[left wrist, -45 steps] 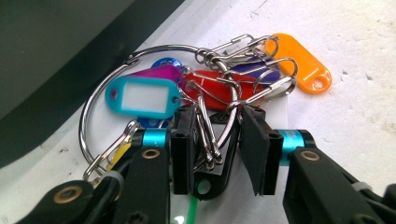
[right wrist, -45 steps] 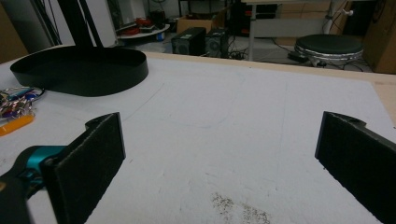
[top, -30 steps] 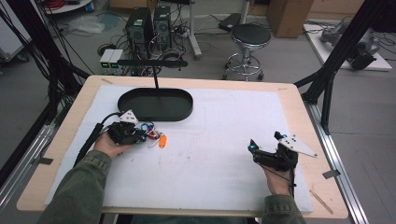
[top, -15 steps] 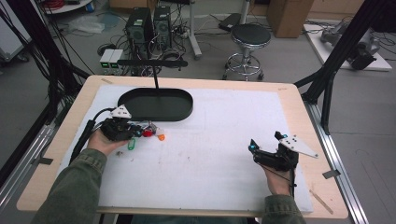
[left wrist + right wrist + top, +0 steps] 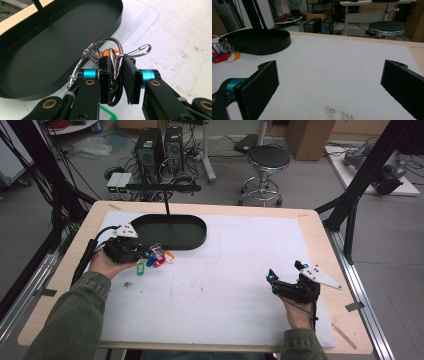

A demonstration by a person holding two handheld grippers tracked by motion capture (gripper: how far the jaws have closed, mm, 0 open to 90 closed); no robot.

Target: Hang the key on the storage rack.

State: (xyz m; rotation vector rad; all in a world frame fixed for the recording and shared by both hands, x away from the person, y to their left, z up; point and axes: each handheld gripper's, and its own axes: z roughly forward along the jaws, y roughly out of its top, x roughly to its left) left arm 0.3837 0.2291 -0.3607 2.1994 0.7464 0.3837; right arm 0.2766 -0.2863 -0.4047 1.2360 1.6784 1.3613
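A bunch of keys with coloured tags (image 5: 156, 258) on metal rings (image 5: 110, 48) hangs from my left gripper (image 5: 142, 254), lifted just off the white mat beside the black oval tray (image 5: 172, 231). My left gripper (image 5: 117, 67) is shut on the rings of the key bunch; a snap hook sticks out to the right. The tags (image 5: 225, 57) also show at far left in the right gripper view. My right gripper (image 5: 272, 279) stays low over the mat at the right, open, its wide-apart pads (image 5: 262, 82) holding nothing.
The tray's upright post and top bar (image 5: 165, 187) rise from its far rim. A small dark crumb spot (image 5: 128, 283) lies on the mat near the left hand. The table edge (image 5: 350, 340) runs close behind the right hand. A stool (image 5: 268, 157) stands beyond the table.
My left gripper has lifted the key bunch off the mat and carried it left and toward the tray. The right gripper has not moved.
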